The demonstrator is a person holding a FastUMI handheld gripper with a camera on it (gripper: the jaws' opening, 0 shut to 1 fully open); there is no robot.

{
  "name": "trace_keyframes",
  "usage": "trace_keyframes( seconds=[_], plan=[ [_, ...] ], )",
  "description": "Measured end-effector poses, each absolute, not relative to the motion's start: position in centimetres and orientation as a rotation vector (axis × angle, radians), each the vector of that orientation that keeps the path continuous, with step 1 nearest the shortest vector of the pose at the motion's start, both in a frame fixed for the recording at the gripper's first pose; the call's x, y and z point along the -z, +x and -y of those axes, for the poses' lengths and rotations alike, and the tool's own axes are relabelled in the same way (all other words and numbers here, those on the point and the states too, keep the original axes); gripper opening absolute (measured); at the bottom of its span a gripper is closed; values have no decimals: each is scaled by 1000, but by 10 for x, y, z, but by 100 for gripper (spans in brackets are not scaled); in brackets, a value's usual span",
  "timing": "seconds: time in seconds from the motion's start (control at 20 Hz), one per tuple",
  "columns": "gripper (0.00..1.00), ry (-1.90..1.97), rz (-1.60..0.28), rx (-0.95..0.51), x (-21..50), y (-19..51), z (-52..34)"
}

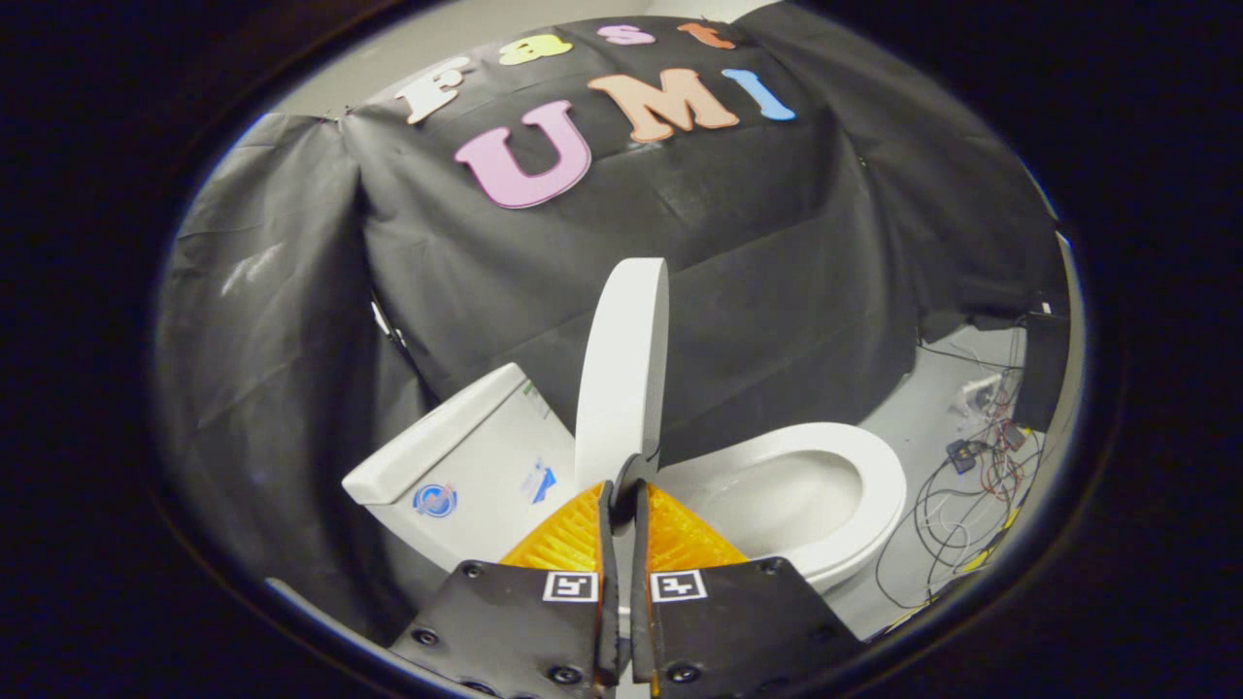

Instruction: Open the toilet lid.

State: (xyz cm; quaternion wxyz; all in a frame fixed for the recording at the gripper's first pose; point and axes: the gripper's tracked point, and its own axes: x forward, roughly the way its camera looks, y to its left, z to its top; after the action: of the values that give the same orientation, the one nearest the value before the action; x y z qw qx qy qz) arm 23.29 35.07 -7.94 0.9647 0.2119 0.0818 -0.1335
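Toilet lid, a white oval plastic flap, stands nearly upright above the white ceramic bowl, beside the white cistern. Gripper clenches its lower edge between both fingers. Opening looks almost finished; next, tip it back toward the cistern, then release.

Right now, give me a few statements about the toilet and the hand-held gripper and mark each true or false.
1. The toilet lid stands raised, roughly upright. True.
2. The hand-held gripper has its fingers spread wide apart. False: they are closed together on the lid's lower edge.
3. The seat is down on the bowl. True.
4. The tank lies on the far side of the bowl from the lid. False: it is right beside the lid, opposite the bowl.
5. Loose cables lie on the floor beyond the bowl. True.
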Motion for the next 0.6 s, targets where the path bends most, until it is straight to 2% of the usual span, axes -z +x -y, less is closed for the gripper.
trace_keyframes(
  seconds=[0.6],
  plan=[
    [6,285,-162,113,55,275,-425]
  ],
)
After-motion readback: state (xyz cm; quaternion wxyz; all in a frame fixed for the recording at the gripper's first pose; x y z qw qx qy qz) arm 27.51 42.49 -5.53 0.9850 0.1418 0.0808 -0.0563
